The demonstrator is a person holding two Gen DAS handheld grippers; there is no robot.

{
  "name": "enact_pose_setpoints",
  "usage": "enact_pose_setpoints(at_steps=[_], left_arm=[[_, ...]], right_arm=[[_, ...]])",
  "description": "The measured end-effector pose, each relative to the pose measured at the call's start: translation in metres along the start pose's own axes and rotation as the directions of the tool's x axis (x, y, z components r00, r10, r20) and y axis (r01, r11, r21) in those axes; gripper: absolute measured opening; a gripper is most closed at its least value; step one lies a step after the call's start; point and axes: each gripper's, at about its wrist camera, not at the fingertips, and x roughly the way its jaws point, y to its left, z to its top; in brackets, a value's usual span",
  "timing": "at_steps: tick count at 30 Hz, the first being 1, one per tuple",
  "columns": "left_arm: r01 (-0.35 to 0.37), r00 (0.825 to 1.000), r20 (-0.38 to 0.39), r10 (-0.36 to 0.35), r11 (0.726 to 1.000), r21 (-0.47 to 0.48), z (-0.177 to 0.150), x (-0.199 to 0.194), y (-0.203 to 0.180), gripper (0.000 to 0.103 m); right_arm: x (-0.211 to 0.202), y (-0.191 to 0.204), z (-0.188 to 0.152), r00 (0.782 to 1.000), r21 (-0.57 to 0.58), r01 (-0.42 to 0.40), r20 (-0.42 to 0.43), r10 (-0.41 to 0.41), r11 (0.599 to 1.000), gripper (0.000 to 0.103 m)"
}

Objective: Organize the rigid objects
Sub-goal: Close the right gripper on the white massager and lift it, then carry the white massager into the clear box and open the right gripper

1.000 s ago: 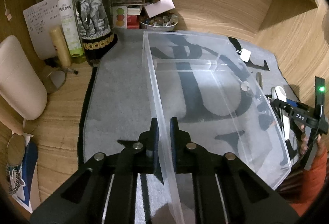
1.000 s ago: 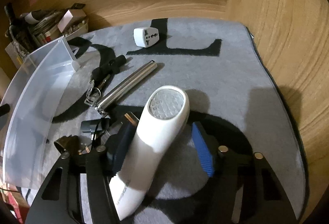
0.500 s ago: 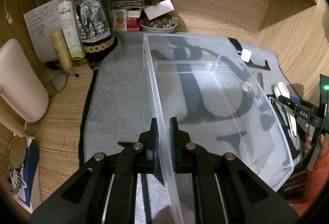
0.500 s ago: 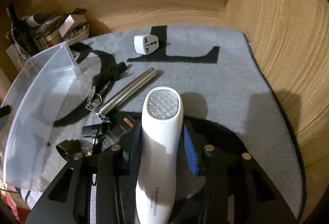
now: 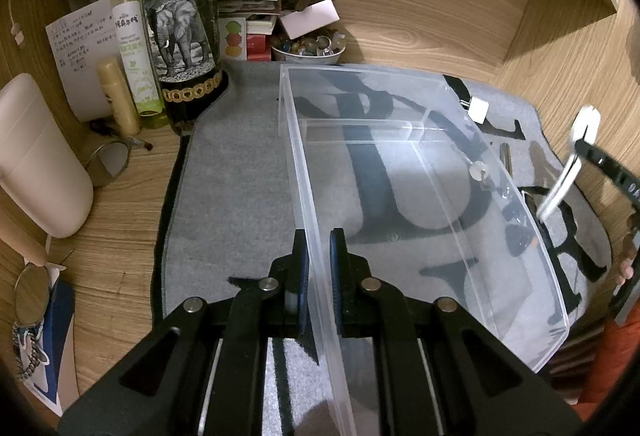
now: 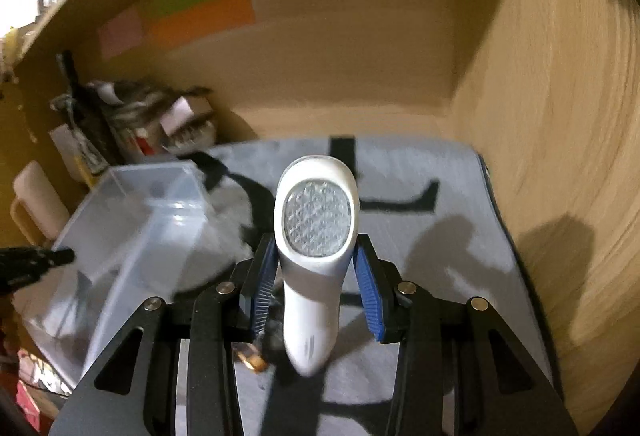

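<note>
On the desk: a grey felt mat with black lettering (image 5: 240, 172) covers the wooden surface of the alcove.
Bin: a clear rectangular plastic storage bin (image 5: 424, 196) stands on the mat, with an inner divider wall near its far end.
Left gripper (image 5: 319, 276): its jaws are closed tight on the bin's near left wall, one blue pad on each side of the clear plastic.
Right gripper (image 6: 316, 276): its jaws grip a white handheld device with a round mesh head (image 6: 316, 232); the blue pads press on its narrow neck just below the head.
Device position: clear of the mat, mesh head pointing away from the camera, to the right of the bin; in the left wrist view it shows as a white blurred shape (image 5: 570, 160) beyond the bin's right wall.
Other items on mat: a white plug adapter (image 5: 478, 109) lies beyond the bin's far right corner.
Background: a dark wine bottle with an elephant label (image 5: 180, 32) and a green spray bottle (image 5: 134, 48) stand at the mat's far left corner.
</note>
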Motion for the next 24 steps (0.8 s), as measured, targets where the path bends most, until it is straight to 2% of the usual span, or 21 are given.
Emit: enact_pose_setpoints(at_steps=[8, 15, 20, 24], left_arm=[[-0.002, 1.0, 0.011, 0.002, 1.0, 0.006, -0.001, -0.001, -0.001, 0.01], [-0.002, 1.0, 0.014, 0.002, 1.0, 0.016, -0.002, -0.001, -0.001, 0.01], [0.002, 1.0, 0.017, -0.002, 1.0, 0.016, -0.002, -0.001, 0.0, 0.01], [0.007, 1.0, 0.018, -0.007, 1.0, 0.017, -0.002, -0.002, 0.0, 0.01]], right_arm=[[-0.021, 0.039, 0.029, 0.993, -0.077, -0.061, 0.101, 0.069, 0.995, 0.036], [-0.036, 0.077, 0.045, 0.974, -0.158, -0.139, 0.156, 0.164, 0.978, 0.036], [-0.034, 0.102, 0.049, 0.961, -0.207, -0.2, 0.15, 0.233, 0.958, 0.036], [-0.023, 0.124, 0.046, 0.956, -0.246, -0.243, 0.106, 0.275, 0.938, 0.036]])
